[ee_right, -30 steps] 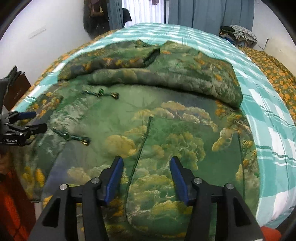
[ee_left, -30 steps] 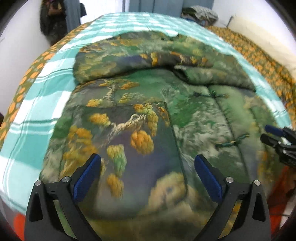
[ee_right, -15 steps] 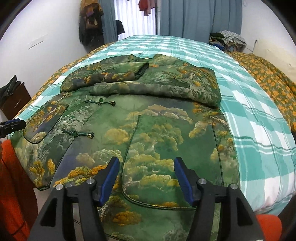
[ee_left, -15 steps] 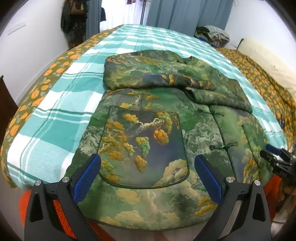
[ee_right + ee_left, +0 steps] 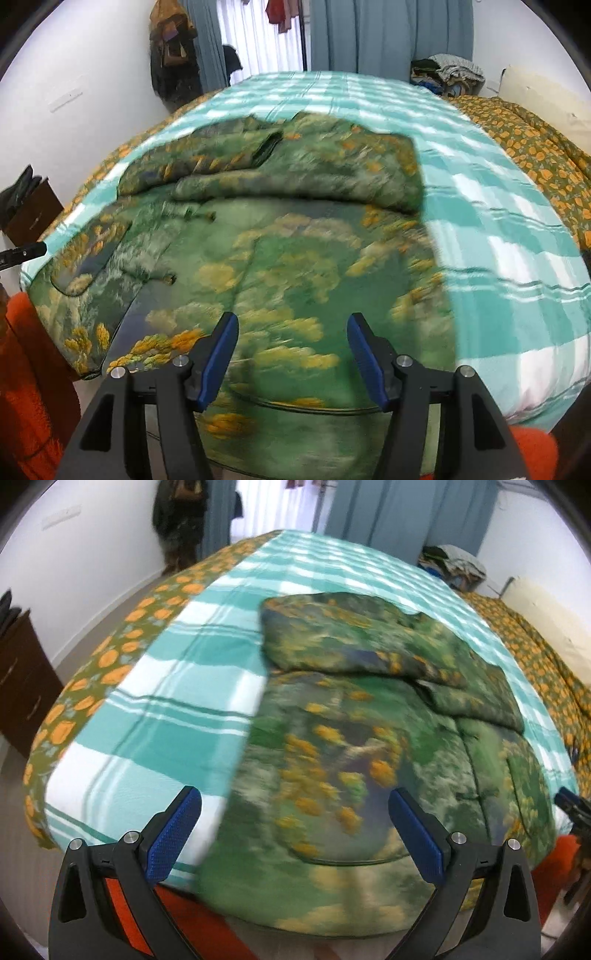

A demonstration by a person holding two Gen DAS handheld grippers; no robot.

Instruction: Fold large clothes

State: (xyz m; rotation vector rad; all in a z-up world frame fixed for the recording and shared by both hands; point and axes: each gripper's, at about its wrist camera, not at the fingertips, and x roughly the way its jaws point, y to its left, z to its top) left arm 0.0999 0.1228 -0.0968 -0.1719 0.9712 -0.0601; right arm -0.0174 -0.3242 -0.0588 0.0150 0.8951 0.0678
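Checked bedspread (image 5: 177,672) under green jacket (image 5: 295,258), beyond both empty grippers.

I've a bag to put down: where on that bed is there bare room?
Bare teal-and-white checked blanket lies between the green printed padded jacket and the orange-flowered bedspread edge, also beyond the jacket toward the blue curtains. The near middle is crowded: the jacket covers it.

Green jacket (image 5: 288,266), printed all over with yellow-orange blossoms and pale clouds. Under it a teal-and-white checked blanket (image 5: 173,686); out to the side an olive bedspread (image 5: 535,147) with orange flowers. Blue pads (image 5: 218,354), black frame.
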